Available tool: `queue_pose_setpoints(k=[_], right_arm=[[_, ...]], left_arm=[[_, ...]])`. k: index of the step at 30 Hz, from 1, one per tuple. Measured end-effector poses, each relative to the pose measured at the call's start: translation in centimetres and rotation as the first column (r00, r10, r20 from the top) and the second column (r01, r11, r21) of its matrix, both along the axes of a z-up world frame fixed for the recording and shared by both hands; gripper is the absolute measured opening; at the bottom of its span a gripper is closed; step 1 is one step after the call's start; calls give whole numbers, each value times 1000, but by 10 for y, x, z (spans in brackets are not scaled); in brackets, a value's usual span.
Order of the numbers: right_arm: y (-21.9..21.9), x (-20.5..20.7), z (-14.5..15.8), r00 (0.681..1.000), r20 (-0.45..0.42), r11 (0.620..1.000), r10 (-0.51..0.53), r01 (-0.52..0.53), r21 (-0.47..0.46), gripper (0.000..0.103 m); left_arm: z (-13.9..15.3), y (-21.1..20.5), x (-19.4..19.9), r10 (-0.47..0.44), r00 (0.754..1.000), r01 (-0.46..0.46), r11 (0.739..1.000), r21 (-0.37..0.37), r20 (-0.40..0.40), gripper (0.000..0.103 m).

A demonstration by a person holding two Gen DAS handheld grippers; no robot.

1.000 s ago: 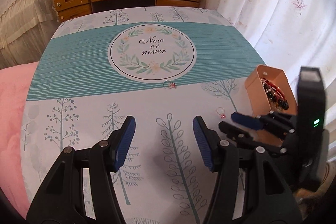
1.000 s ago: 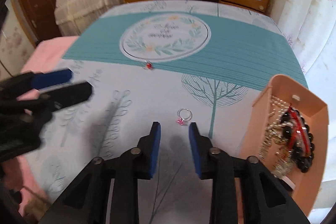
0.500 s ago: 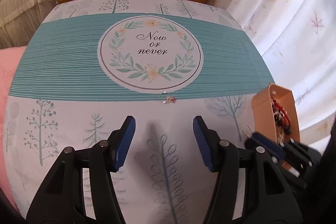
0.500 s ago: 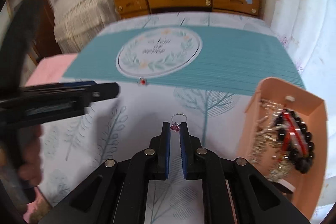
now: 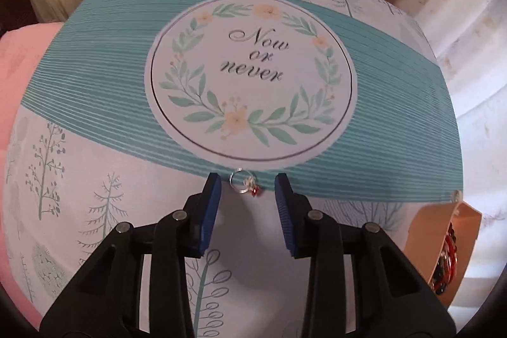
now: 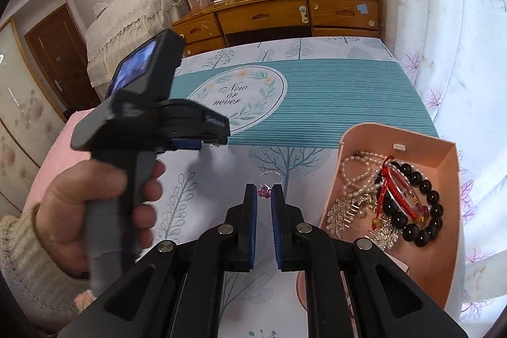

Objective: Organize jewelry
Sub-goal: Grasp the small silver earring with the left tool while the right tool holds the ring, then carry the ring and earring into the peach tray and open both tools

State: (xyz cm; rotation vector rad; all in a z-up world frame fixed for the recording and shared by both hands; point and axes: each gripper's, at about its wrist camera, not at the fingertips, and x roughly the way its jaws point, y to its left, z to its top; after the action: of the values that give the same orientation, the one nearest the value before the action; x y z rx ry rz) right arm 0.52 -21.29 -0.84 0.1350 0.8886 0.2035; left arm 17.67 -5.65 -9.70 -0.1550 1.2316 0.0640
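A silver ring with a red charm [image 5: 244,184] lies on the tablecloth at the edge of the teal band. My left gripper [image 5: 248,183] is open, its blue pads either side of that ring. It also shows in the right wrist view [image 6: 202,144], held in a hand. My right gripper [image 6: 263,191] is shut on a silver ring with a pink stone [image 6: 265,189], lifted above the cloth. The pink jewelry box [image 6: 443,239] to its right holds pearls, a black bead bracelet and brooches; it also shows in the left wrist view [image 5: 424,230].
The table carries a teal and white cloth [image 5: 95,103] with a round "Now or never" print [image 5: 253,75]. A wooden dresser [image 6: 279,18] stands behind it. White curtains [image 6: 459,37] hang at the right. A pink cushion [image 5: 19,53] lies at the left.
My left gripper moved forward until its pads flank the red-charm ring. My right gripper closed on the pink-stone ring and lifted it, tilting up.
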Motion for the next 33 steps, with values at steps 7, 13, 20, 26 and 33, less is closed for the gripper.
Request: queue_pose_setpoints(k=[7, 13, 20, 26, 33], right_arm=[[-6, -10, 6, 1000, -3, 1000, -2, 2, 21, 9], [-8, -14, 11, 1000, 6, 1000, -8, 7, 19, 9], [-4, -19, 16, 1000, 15, 1000, 6, -6, 3, 9], [0, -23, 15, 1000, 6, 1000, 15, -15, -12, 9], [2, -32, 21, 1000, 15, 999, 23, -22, -29, 9]], left_arm=[[-2, -4, 7, -1, 1000, 2, 999, 54, -14, 16], [0, 1, 4, -38, 999, 38, 999, 24, -25, 6], [5, 5, -19, -95, 995, 95, 995, 14, -15, 6], [19, -1, -48, -172, 985, 172, 985, 23, 23, 6], [46, -11, -87, -281, 956, 278, 959, 47, 89, 6]])
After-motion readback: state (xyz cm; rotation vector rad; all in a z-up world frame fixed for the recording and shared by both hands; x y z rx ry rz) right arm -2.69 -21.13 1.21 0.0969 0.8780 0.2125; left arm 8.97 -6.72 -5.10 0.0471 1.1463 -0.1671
